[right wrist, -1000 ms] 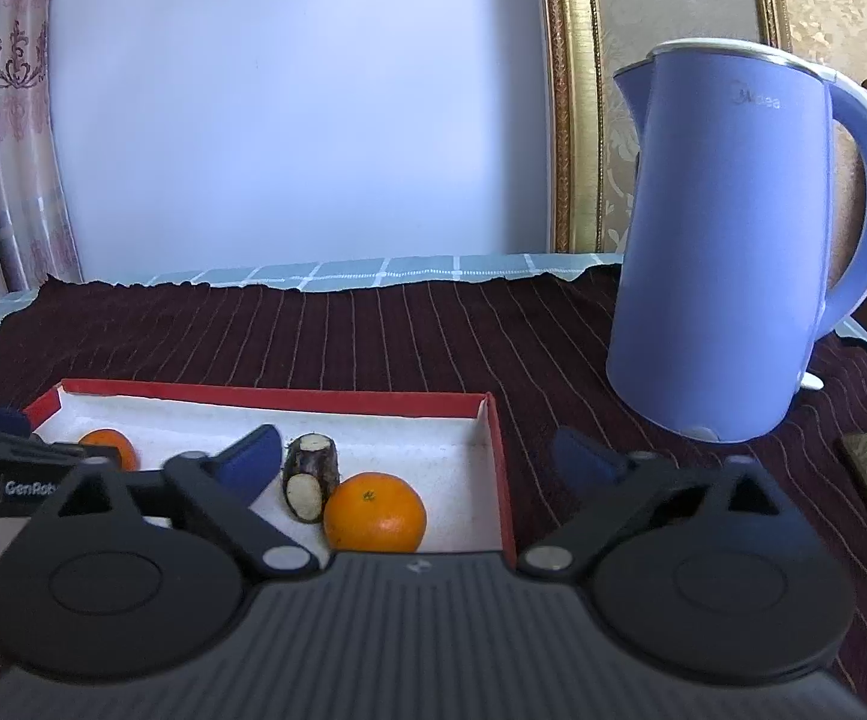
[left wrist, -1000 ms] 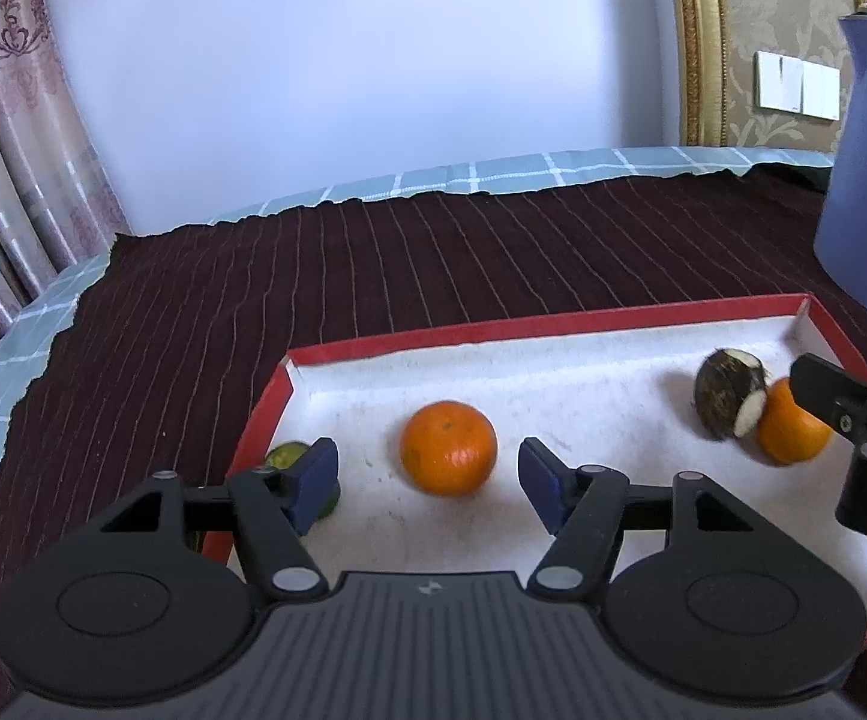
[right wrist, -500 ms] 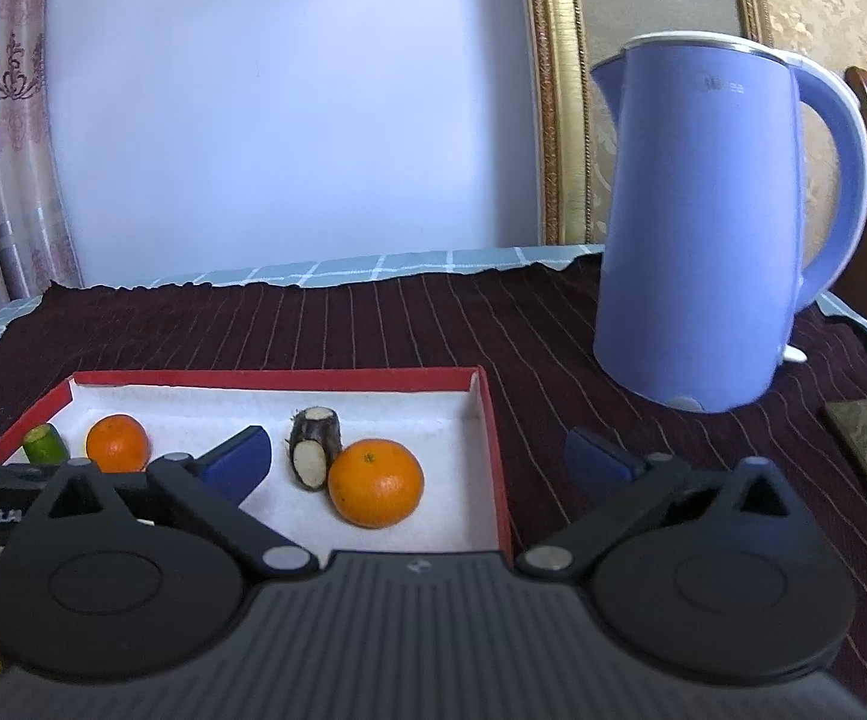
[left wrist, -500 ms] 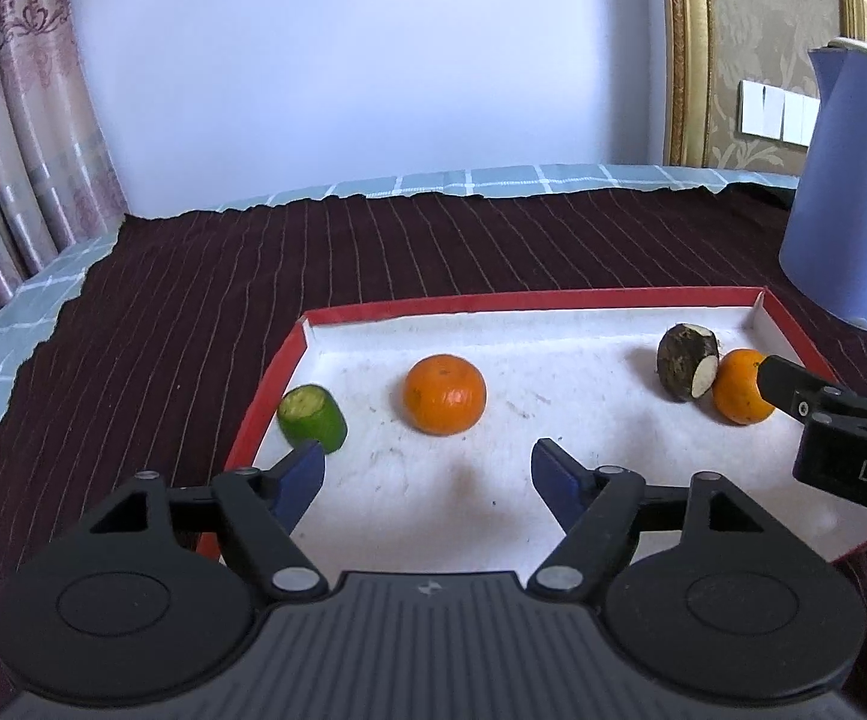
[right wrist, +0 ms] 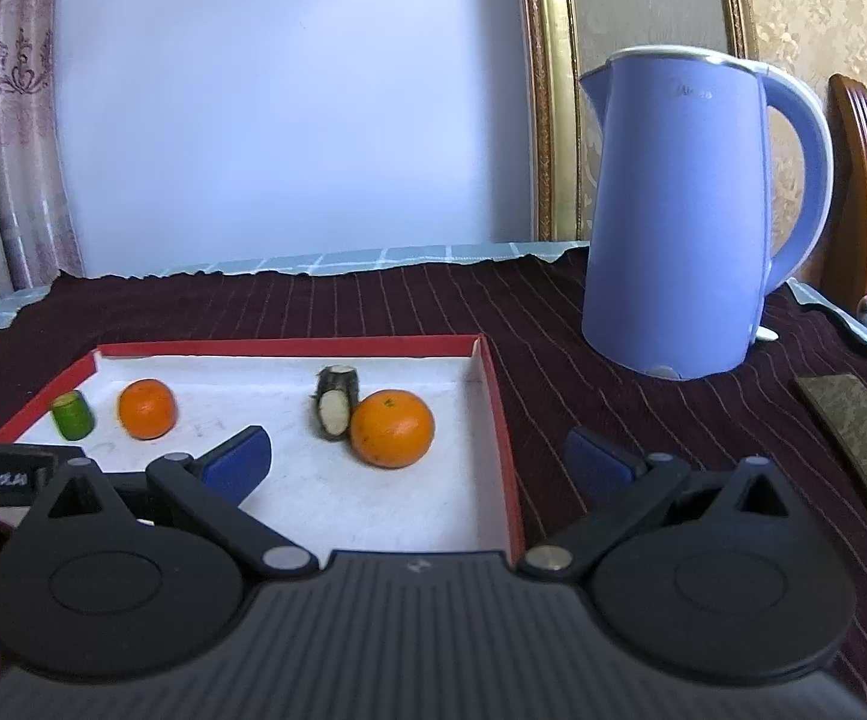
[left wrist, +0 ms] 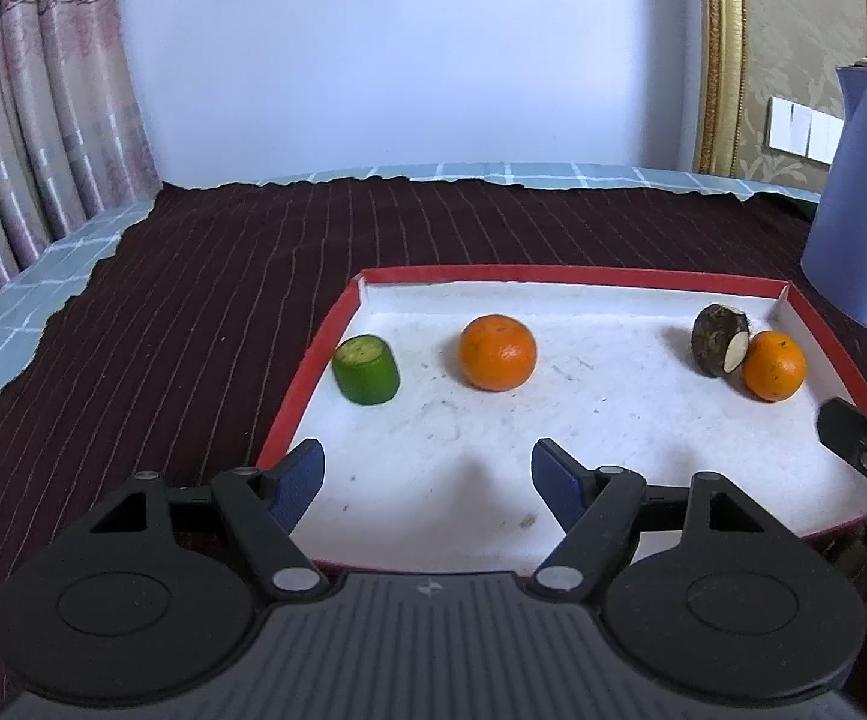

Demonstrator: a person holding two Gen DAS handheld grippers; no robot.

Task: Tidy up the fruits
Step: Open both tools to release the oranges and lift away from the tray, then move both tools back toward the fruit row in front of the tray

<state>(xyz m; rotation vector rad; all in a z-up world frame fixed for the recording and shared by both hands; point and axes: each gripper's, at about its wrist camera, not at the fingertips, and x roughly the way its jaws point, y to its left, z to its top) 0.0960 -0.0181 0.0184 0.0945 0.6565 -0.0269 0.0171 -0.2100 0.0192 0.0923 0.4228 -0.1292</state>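
Fruits in the shallow red-rimmed white tray (left wrist: 325,354) on the dark striped cloth (left wrist: 205,300).

The green cut cylinder (left wrist: 366,369) tilts by the left rim; the dark cut stub (left wrist: 720,341) touches the right round orange (left wrist: 773,365); another orange (left wrist: 497,352) sits apart, with bare floor nearer. The left gripper (left wrist: 427,480) and right gripper (right wrist: 418,459) are spread, empty.
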